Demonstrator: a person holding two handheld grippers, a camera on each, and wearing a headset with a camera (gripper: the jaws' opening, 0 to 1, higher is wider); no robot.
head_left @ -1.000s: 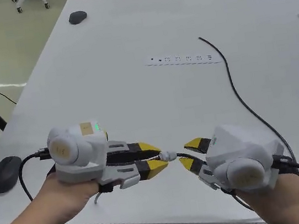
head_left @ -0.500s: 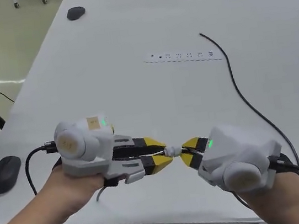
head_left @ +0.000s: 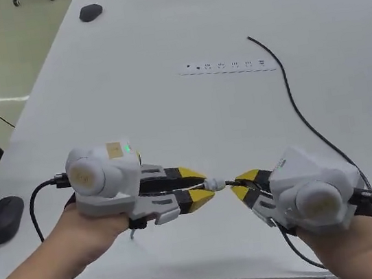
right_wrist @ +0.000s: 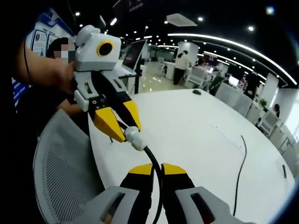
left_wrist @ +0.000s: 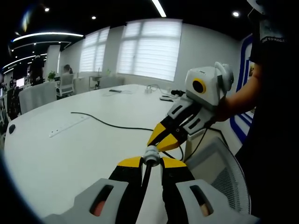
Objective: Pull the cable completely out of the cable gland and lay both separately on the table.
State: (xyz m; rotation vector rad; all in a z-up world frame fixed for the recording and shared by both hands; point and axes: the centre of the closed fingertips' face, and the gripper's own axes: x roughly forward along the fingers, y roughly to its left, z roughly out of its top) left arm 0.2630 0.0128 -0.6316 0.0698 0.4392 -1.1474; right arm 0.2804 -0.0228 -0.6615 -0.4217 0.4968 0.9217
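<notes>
As the left tongs grip the gland and the right tongs grip the cable, pull both straight apart.

White tabletop. Power strip lying flat toward far side, with black cord snaking past its right end toward near edge. Dark mouse at far left corner, second mouse by left edge, well apart. Grey mesh chair at near edge. Blind-covered windows across room.

L gripper clamps cable gland; R gripper pinches cable
</notes>
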